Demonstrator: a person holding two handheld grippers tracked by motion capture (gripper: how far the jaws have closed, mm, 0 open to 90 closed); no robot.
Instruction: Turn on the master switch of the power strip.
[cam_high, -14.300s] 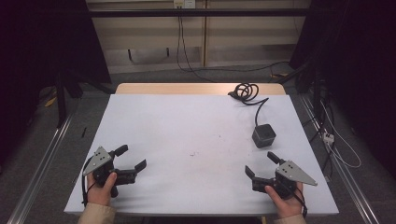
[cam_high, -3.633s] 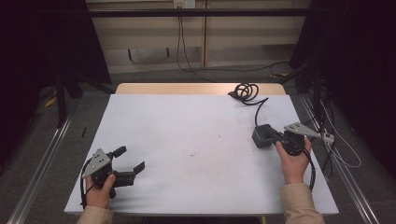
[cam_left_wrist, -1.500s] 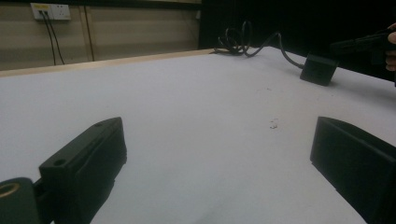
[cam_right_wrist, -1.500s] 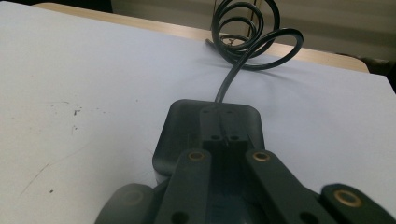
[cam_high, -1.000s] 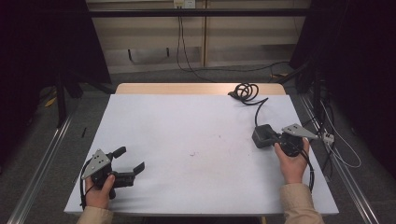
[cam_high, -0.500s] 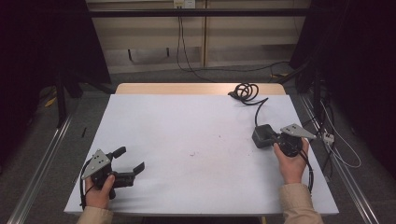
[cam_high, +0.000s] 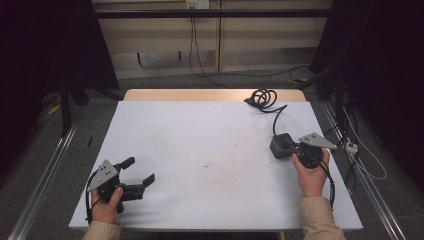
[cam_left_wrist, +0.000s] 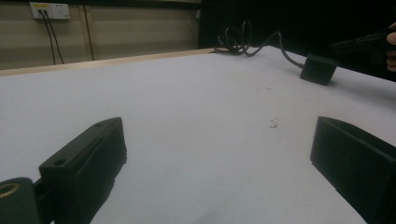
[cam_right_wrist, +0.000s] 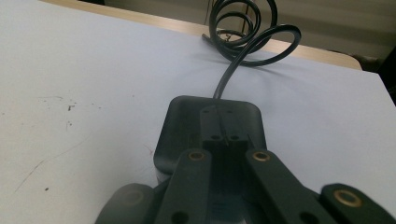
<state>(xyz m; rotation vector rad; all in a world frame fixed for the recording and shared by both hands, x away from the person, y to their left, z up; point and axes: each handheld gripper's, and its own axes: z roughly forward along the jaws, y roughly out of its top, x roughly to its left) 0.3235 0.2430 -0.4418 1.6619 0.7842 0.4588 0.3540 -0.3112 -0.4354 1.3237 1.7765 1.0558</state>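
A black power box (cam_high: 280, 145) lies flat near the table's right edge, and its cable runs back to a coil (cam_high: 263, 97). My right gripper (cam_high: 289, 148) reaches it from the right. In the right gripper view the jaws are shut together, tips (cam_right_wrist: 224, 133) over the top of the box (cam_right_wrist: 184, 126), with the coil (cam_right_wrist: 238, 28) beyond. My left gripper (cam_high: 140, 170) rests at the near left of the table, open with nothing between its jaws (cam_left_wrist: 217, 135). From there the box (cam_left_wrist: 319, 69) lies far off to the right.
The white table (cam_high: 200, 135) has a wooden strip along its far edge and a few small specks near the middle. Cables trail on the floor to the right, and a wall socket (cam_left_wrist: 49, 10) sits behind the table.
Since the earliest frame my right gripper has moved from the near right corner up to the black box and shut its jaws. Over the last second nothing visibly moved.
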